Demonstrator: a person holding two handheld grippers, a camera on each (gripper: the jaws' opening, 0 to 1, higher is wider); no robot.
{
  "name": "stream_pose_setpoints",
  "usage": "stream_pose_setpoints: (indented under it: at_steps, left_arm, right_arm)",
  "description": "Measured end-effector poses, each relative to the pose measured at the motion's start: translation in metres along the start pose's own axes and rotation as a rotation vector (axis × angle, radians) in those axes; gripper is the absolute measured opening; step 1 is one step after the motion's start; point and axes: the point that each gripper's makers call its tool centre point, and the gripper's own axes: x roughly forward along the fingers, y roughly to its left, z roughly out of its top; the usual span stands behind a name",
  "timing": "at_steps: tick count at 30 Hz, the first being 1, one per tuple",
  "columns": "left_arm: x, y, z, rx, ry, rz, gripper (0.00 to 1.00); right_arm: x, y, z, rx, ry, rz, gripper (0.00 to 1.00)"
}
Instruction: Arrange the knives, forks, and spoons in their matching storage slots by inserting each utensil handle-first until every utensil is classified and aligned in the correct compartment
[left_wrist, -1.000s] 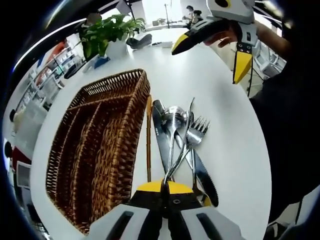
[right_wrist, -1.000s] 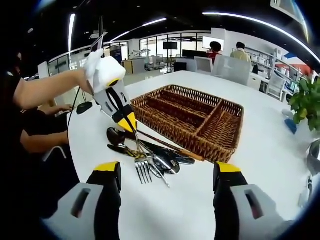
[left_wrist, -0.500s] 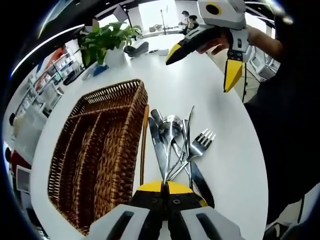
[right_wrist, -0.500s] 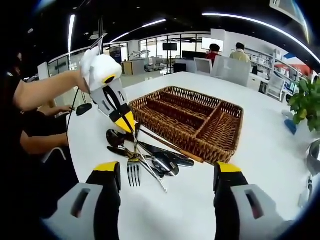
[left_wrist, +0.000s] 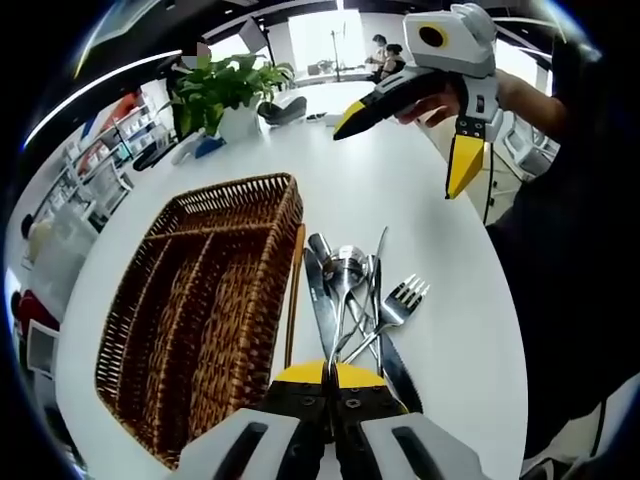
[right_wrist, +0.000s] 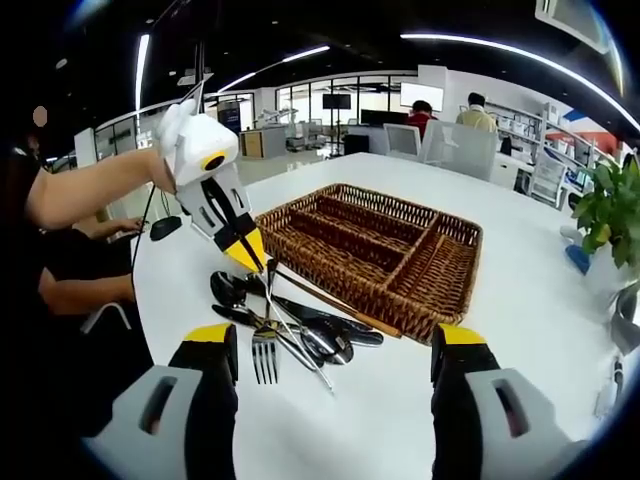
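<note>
Left gripper, clamped on a fork, has lifted it beside the basket; next, slotting. Right gripper spread, idle.

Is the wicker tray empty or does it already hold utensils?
Empty. In the right gripper view every compartment of the tray shows bare wicker, and the utensils lie in a pile on the table beside it.

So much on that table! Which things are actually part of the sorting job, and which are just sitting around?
Part of the job:
wicker tray
fork
spoon
knife
left tool, shut on a utensil handle
right tool, open

Just lying about:
potted plant
chairs
</note>
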Motion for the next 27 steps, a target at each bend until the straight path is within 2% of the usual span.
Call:
stream_pose_setpoints:
  at_steps: [11,23,27]
  left_arm:
    - [-0.014,0.006,0.008,-0.049,-0.067,0.01,0.0]
    - [-0.038,0.034,0.006,-0.11,-0.106,0.07,0.0]
    - [-0.043,0.044,0.004,-0.133,-0.1,0.09,0.0]
  right_arm:
    - [-0.003,-0.001,0.01,-0.007,-0.021,-0.014,0.82]
    - [-0.007,-0.008,0.023,-0.005,-0.055,-0.042,0.85]
    - [-0.009,-0.01,0.026,-0.003,-0.063,-0.049,0.85]
